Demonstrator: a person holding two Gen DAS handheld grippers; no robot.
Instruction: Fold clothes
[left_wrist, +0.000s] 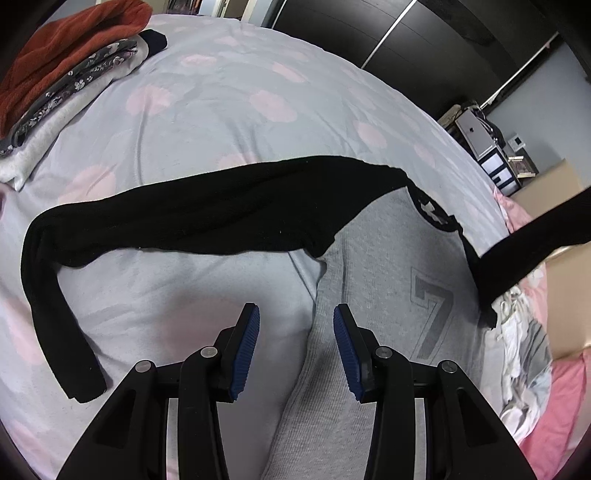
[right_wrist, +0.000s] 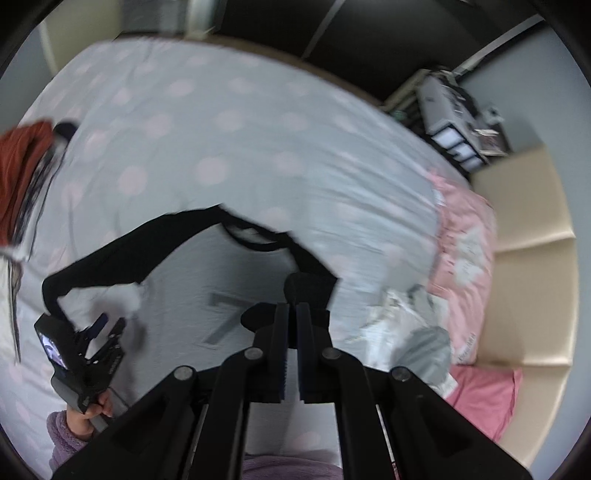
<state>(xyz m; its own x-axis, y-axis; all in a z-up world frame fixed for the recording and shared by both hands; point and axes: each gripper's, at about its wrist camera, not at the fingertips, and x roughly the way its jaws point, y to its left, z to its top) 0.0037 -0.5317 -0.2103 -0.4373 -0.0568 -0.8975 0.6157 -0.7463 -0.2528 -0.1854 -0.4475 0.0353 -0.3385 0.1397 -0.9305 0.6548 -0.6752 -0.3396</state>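
While the right gripper (right_wrist: 291, 314) pinched the raglan shirt's black sleeve (right_wrist: 310, 286) and the left gripper (left_wrist: 296, 345) hung open, the unpinned gray body (left_wrist: 376, 266) risked dragging.

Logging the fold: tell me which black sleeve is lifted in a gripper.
The right sleeve, pinched in the right gripper and raised; the left sleeve lies flat on the bed.

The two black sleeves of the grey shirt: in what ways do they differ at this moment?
The left sleeve lies spread flat on the bedcover, bent downward at its end; the right sleeve is lifted off the bed.

The left sleeve is free, with the open left gripper holding nothing; the right sleeve's end is pinched in the shut right gripper.

Both are black, long, and joined to the grey shirt printed with a 7.
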